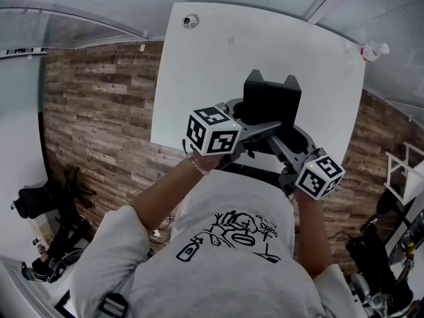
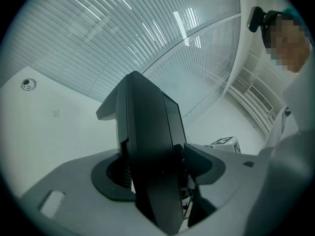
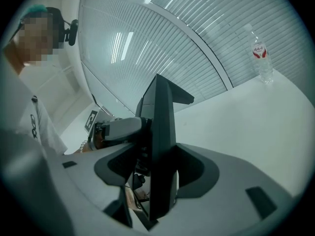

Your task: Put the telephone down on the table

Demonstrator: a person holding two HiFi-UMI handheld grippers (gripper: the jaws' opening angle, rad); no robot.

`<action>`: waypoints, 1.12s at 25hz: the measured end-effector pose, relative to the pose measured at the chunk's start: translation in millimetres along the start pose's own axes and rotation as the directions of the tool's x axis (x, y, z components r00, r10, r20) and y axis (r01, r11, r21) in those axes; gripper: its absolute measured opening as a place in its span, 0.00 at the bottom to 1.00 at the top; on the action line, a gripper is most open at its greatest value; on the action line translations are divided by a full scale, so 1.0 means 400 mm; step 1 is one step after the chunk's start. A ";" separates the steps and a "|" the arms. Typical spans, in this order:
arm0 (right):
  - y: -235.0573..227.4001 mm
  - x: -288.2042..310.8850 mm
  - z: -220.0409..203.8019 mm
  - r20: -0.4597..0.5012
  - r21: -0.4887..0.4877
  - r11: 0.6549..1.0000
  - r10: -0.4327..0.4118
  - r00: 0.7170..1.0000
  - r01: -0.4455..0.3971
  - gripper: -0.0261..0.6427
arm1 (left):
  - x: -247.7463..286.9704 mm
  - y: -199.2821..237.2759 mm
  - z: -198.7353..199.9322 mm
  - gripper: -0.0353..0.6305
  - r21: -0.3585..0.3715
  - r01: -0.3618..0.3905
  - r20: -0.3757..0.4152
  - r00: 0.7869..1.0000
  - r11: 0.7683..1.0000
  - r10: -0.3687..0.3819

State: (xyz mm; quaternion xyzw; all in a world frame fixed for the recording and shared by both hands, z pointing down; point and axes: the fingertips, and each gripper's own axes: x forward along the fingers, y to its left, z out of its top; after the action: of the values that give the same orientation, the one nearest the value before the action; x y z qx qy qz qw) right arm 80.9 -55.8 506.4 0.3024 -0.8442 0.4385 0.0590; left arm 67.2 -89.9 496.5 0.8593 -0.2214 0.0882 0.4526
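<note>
Left gripper [image 2: 155,168]: jaws set wide and clamped on the telephone [image 1: 271,98], one pad on each broad face, the dark body filling the gap between them. Right gripper [image 3: 160,168]: same condition, jaws wide, pads pressed on both faces of the same telephone, nothing else between them. Two-handed hold, so neither hand is nearer; both are already on the thing. In the head view the two grippers converge from the left and the right on the telephone's near end, and its long axis runs away from the person, with two raised corners at the far end. In each gripper view the telephone shows edge-on, as a thin upright slab rising out of the jaws. It sits over the near middle of the white bench [image 1: 199,71], inside the near edge. The relation that matters is vertical, with the bench directly below the telephone. Whether the underside touches the top cannot be told, because the gripper bodies hide it in both gripper views and the head view looks straight down. Judgement: set-down not yet confirmed; jaws should open only once the base rests flat. A bottle [image 1: 372,50] stands at the far right corner, well apart.
</note>
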 end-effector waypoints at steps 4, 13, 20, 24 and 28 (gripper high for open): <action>-0.027 0.033 -0.014 -0.004 0.019 1.000 -0.015 1.000 0.015 0.37 | 0.009 0.044 -0.009 0.52 -0.010 0.012 -0.016 1.000 1.000 -0.012; -0.087 0.070 -0.035 -0.008 0.046 0.998 -0.038 0.999 0.039 0.37 | 0.045 0.113 -0.031 0.52 -0.034 0.019 -0.037 0.999 0.999 -0.020; -0.130 0.099 -0.040 -0.018 0.062 0.997 -0.048 0.999 0.049 0.37 | 0.072 0.161 -0.035 0.52 -0.051 0.022 -0.050 0.998 0.998 -0.024; -0.140 0.096 -0.048 -0.018 0.064 0.997 -0.049 0.999 0.050 0.37 | 0.081 0.165 -0.044 0.52 -0.056 0.021 -0.051 0.998 0.998 -0.024; -0.174 0.119 -0.049 -0.025 0.069 0.996 -0.049 0.998 0.051 0.37 | 0.100 0.202 -0.043 0.52 -0.066 0.019 -0.053 0.998 0.998 -0.022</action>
State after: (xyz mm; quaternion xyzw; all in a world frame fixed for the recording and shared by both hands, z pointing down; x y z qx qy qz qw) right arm 78.2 -92.7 584.7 0.3202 -0.8198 0.4696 0.0694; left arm 66.3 -127.8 580.0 0.8436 -0.2032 0.0992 0.4871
